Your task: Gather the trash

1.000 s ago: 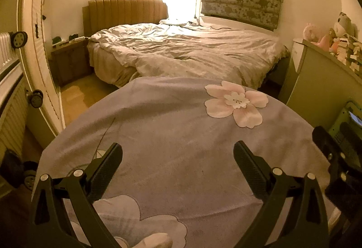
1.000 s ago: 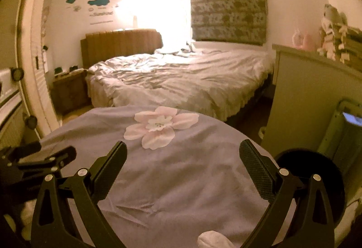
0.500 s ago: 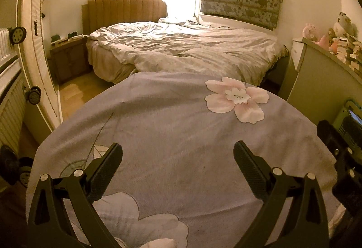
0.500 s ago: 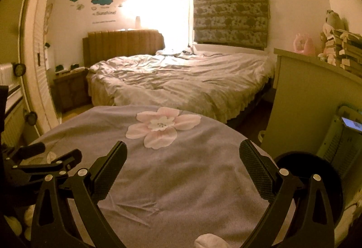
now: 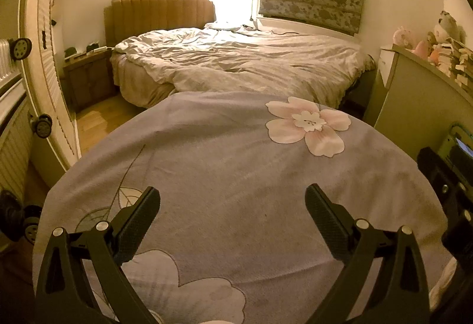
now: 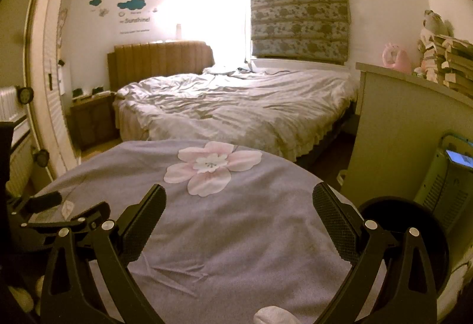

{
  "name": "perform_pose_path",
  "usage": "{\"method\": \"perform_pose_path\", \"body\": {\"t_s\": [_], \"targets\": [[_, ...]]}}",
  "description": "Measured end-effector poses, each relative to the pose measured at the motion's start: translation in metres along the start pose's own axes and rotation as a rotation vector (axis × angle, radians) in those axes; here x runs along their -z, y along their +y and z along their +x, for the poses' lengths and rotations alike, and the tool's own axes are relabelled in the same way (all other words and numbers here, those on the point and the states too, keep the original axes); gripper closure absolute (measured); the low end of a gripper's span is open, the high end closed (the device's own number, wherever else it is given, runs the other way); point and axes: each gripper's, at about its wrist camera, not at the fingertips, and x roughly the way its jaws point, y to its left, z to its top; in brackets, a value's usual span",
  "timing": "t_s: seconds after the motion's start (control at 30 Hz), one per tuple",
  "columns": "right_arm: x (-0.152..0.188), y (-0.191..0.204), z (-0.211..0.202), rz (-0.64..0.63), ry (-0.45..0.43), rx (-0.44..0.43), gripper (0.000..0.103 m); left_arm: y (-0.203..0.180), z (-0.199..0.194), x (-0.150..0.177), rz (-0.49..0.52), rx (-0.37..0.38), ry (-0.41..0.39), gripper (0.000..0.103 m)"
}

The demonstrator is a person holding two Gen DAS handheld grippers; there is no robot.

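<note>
Bedroom, round table under purple floral cloth [image 6: 236, 235]. Right gripper [image 6: 239, 214] jaws apart, empty; left gripper [image 5: 233, 214] same. White wad [image 6: 272, 315] near table's front edge, below right claw, black bin [image 6: 408, 223] beside. Risk: pads snagged cloth, wad knocked off edge.

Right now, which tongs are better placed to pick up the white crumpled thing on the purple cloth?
Right. The white crumpled thing lies just below the open right tongs, and the black bin is beside them.
</note>
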Motion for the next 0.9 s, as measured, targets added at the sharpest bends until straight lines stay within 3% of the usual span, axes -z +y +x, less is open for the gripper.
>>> {"method": "perform_pose_path", "body": {"t_s": [0.9], "targets": [[0.0012, 0.0017, -0.0001, 0.004, 0.0, 0.001, 0.005, -0.0021, 0.001, 0.0002, 0.006, -0.001, -0.003, 0.006]]}}
